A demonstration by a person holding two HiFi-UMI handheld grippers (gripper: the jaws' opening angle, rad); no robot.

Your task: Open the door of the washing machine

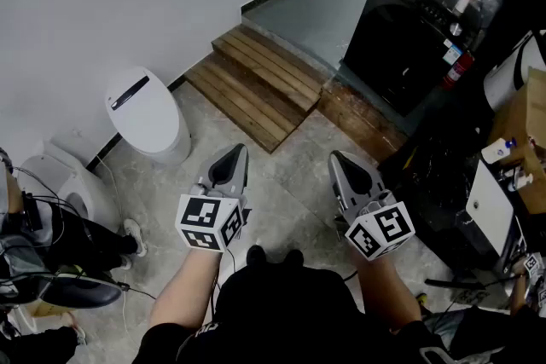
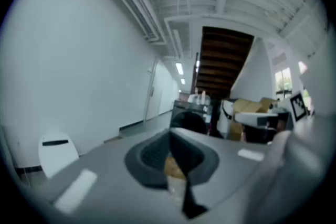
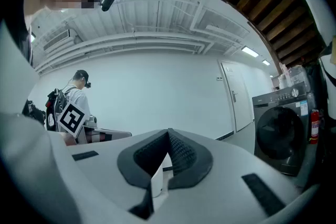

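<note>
Washing machine point(image 1: 401, 38): black front-loader, standing at the far right beyond a low wooden platform point(image 1: 256, 81), well apart from both grippers. Its round door point(image 3: 276, 132) sits flush with the front, so it reads as closed. A white oval unit point(image 1: 147, 117) stands by the left wall, and a red fire extinguisher point(image 1: 458, 68) is just beside the machine.

Progress, judged: nothing done yet. The walk across to the machine, the grasp at the door and the pull all remain.

Left gripper point(image 1: 236, 156): jaws together at the tips, holding nothing, pointing towards the platform. Right gripper point(image 1: 339, 159): jaws fully closed, empty, roughly level.

Writing: small stickers point(image 1: 450, 54) at the machine's upper front corner are too small to read. No brand is legible. The gripper cubes point(image 1: 207, 222) carry only square black-and-white marker patterns.
</note>
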